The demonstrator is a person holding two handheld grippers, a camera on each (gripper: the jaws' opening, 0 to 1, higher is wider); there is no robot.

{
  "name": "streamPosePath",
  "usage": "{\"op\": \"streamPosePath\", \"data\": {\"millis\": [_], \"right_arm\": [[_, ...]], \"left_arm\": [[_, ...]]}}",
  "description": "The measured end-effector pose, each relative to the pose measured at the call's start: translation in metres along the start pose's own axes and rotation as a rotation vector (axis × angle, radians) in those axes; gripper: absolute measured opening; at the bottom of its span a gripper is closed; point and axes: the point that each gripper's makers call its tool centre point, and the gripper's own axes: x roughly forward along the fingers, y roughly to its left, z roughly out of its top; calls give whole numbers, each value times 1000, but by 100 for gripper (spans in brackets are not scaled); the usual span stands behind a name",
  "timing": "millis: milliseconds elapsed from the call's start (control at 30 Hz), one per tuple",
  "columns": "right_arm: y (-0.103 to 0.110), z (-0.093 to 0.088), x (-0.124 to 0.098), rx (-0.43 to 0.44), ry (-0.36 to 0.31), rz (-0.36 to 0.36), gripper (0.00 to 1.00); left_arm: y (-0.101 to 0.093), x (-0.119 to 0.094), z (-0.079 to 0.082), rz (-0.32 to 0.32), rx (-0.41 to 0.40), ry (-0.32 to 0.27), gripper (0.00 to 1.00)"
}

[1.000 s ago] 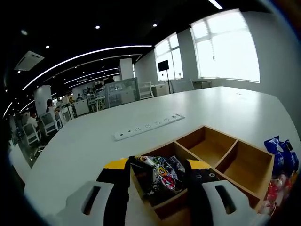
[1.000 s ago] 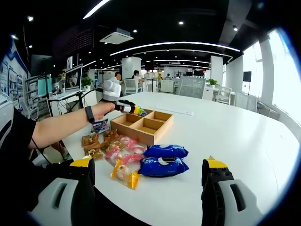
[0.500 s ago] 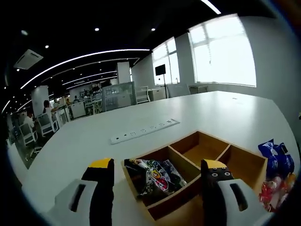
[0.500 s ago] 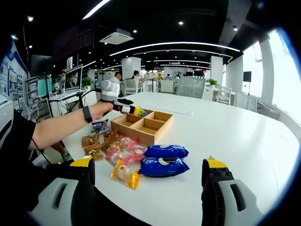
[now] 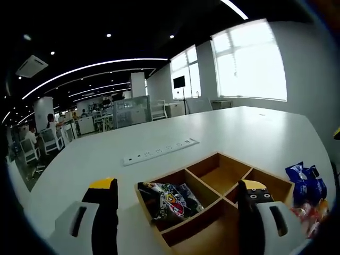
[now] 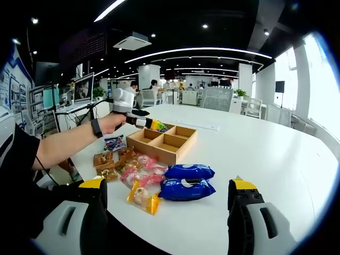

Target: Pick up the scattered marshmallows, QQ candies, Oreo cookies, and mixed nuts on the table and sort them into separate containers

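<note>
Left gripper view: the left gripper (image 5: 178, 204) stands released, jaws wide, above the near edge of the wooden divided box (image 5: 223, 183). A colourful candy packet (image 5: 167, 199) lies in the box's left compartment, between the jaws but untouched. Blue Oreo packets (image 5: 303, 180) lie right of the box, partly cut off. A white power strip (image 5: 161, 151) lies beyond.

Right gripper view: the right gripper (image 6: 167, 212) hangs released over the white table (image 6: 255, 154); brown nut packets (image 6: 106, 162), pink marshmallow packets (image 6: 141, 164) and Oreos lie just ahead. Packet print is illegible.

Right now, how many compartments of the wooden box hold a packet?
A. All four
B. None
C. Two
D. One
D: in the left gripper view one colourful packet lies in the near-left compartment of the wooden box; the other compartments show bare wood.
</note>
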Motion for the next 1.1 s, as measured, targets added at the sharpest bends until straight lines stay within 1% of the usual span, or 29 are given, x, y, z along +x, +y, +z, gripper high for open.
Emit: {"op": "streamPosePath", "data": {"millis": [167,267,333,600,767,1100], "right_arm": [[0,1,0,0,1,-1,90],[1,2,1,-1,-2,0,90],[1,2,0,-3,-3,1,90],[3,3,1,-6,-3,3,90],[4,4,1,-9,-6,6,90],[6,6,1,-14,-9,9,90]], "left_arm": [[-2,-5,-1,-1,0,-1,97],[6,-3,1,0,0,-3,97],[7,-4,1,-2,1,-4,97],[1,-17,-2,-9,5,-4,97],[0,-24,-2,-8,5,-8,97],[6,-31,0,-7,11,-19,97]]}}
